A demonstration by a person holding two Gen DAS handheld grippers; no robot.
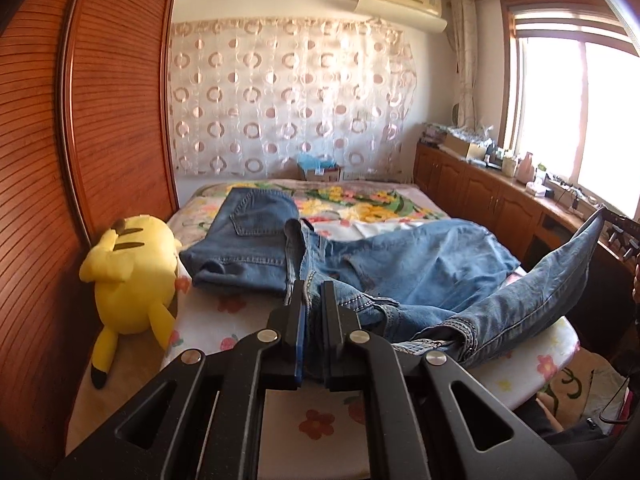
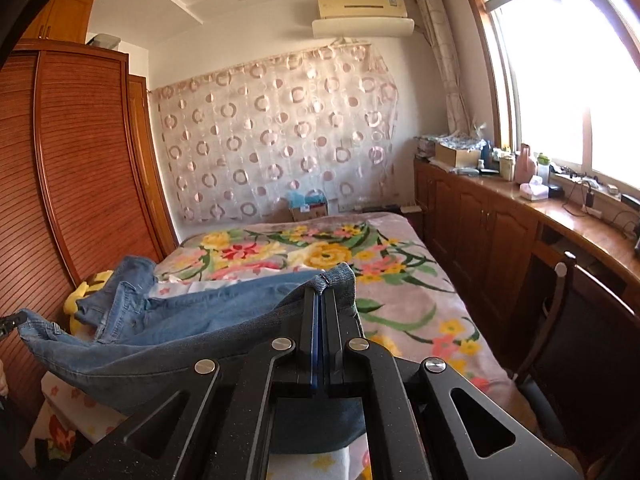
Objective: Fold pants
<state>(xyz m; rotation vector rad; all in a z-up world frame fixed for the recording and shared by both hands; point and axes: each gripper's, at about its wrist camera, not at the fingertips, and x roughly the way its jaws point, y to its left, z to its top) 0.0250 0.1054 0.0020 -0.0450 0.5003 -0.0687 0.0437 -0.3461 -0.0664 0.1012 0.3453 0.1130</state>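
Observation:
A pair of light blue jeans [image 1: 420,276] lies spread across the flowered bed [image 1: 248,320]. My left gripper [image 1: 313,290] is shut on the jeans' waistband, which stands up between its fingers. One leg stretches up to the right, to my right gripper [image 1: 618,226] at the frame edge. In the right wrist view my right gripper [image 2: 320,294] is shut on the hem of that leg [image 2: 200,332] and holds it above the bed. A second pair of jeans [image 1: 244,236] lies folded further back on the left.
A yellow plush toy [image 1: 132,276] lies at the bed's left edge against a wooden wardrobe [image 1: 80,140]. Wooden cabinets [image 2: 500,232] with cluttered tops run along the right under the window. A chair [image 2: 560,320] stands beside the bed. A cardboard box [image 1: 322,170] sits behind the bed.

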